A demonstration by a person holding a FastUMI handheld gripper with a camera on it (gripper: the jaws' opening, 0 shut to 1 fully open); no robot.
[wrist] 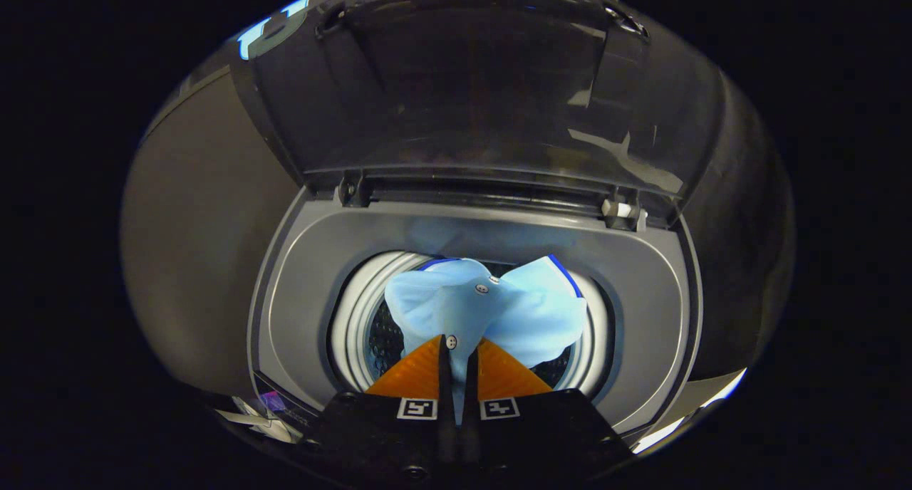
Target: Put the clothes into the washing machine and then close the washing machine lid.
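The gripper (456,355) is clamped on a light blue garment (491,308), its two fingers pressed together on a narrow fold of the cloth, with a small button sitting right at the pinch. From the fingers the garment fans out toward twelve and two o'clock in two soft lobes, a dark blue trim showing along the far edges, and it hangs over the round mouth of the drum (356,319) of the top-loading washing machine (299,283). The lid (463,84) stands raised at twelve o'clock, hinged along the back of the opening, well clear of the cloth. I judge the loading step to be almost done, with the release and the lid closing not yet made. The main risk is in the release: the lobe toward two o'clock reaches close to the pale ring of the drum, and if the fingers part while the gripper is this high, that part may drape over the ring or the grey surround instead of falling inside, and then be trapped when the lid comes down. A second risk is that the hold is thin, only a fold near a button, so a quick move could let the cloth slip out early and land unevenly. A third is that the fabric clings to the fingers after they part and gets dragged back out as the gripper lifts toward the lid. Lowering further into the drum first would lessen all three.
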